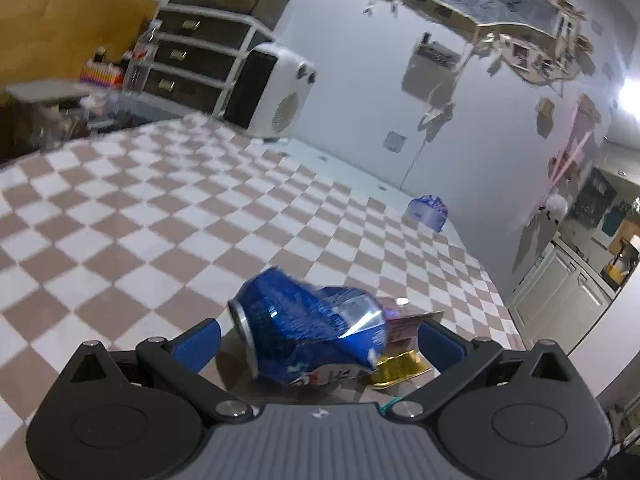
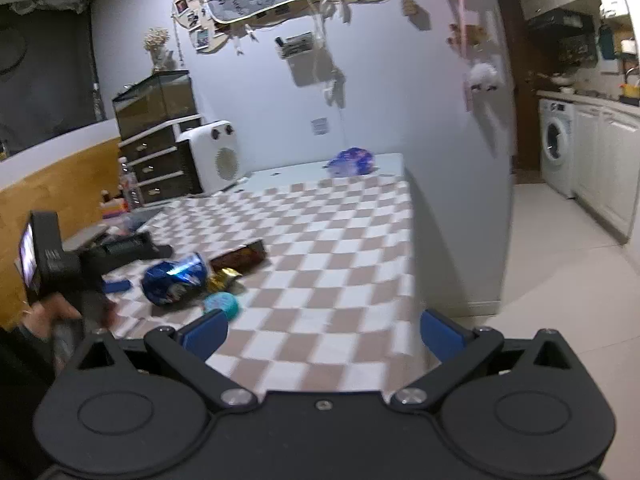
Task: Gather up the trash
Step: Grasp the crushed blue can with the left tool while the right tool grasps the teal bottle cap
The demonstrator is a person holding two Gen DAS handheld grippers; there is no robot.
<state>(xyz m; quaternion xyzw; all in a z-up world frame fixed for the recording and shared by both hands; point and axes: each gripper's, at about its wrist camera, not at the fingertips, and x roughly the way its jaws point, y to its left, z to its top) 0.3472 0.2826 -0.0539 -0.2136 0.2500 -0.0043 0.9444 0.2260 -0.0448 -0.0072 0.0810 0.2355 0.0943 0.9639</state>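
Blue aluminium, crushed and dented: a drink can [image 1: 308, 328] lies on its side on the brown-and-white checked tablecloth [image 1: 160, 216], its silver end facing left. It sits between the spread blue-padded fingers [image 1: 200, 344] of the left gripper [image 1: 320, 340], which stands wide open; neither pad appears to touch the can, though the blur makes this uncertain.

Just beside the can on its right lie a crumpled gold foil wrapper [image 1: 400, 366] and a dark printed snack packet [image 1: 404, 326], both partly hidden behind it. From the right wrist view, a round teal object [image 2: 221, 305] rests on the cloth close to the can [image 2: 176, 278] and the gold wrapper [image 2: 224, 279]; the packet [image 2: 240, 258] lies behind them.

The right gripper [image 2: 322, 336] hovers over the near part of the table, its jaws wide apart and holding nothing, well apart from the trash. The person's left hand [image 2: 52, 312] grips the handle of the left tool.

At the far end of the table sits a bluish plastic bag [image 2: 352, 161]. A white heater [image 2: 212, 156] stands against the wall beside a dark drawer unit [image 2: 160, 160].
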